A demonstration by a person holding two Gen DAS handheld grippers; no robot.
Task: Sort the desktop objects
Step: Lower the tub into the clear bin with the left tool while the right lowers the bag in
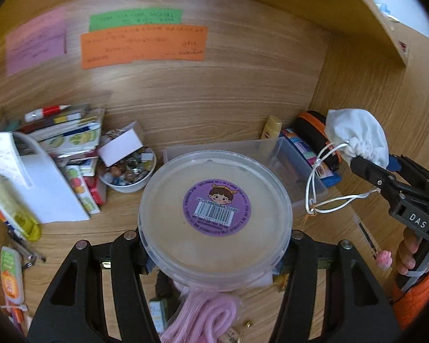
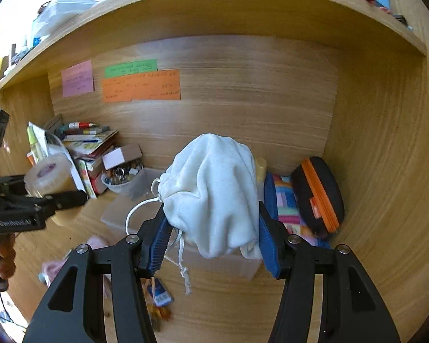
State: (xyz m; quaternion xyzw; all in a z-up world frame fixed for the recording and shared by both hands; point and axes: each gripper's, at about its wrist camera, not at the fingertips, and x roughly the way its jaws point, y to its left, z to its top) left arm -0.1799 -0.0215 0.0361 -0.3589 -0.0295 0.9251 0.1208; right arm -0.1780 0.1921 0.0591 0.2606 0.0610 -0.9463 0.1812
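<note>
L gripper pinches round translucent plastic tub; R gripper pinches white cloth drawstring pouch. Clear plastic box lies just beyond both, nearer the pouch.

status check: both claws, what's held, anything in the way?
Left claw shut on round lidded tub. Right claw shut on white drawstring pouch. Both lifted above desk; clear bin just beyond.
</note>
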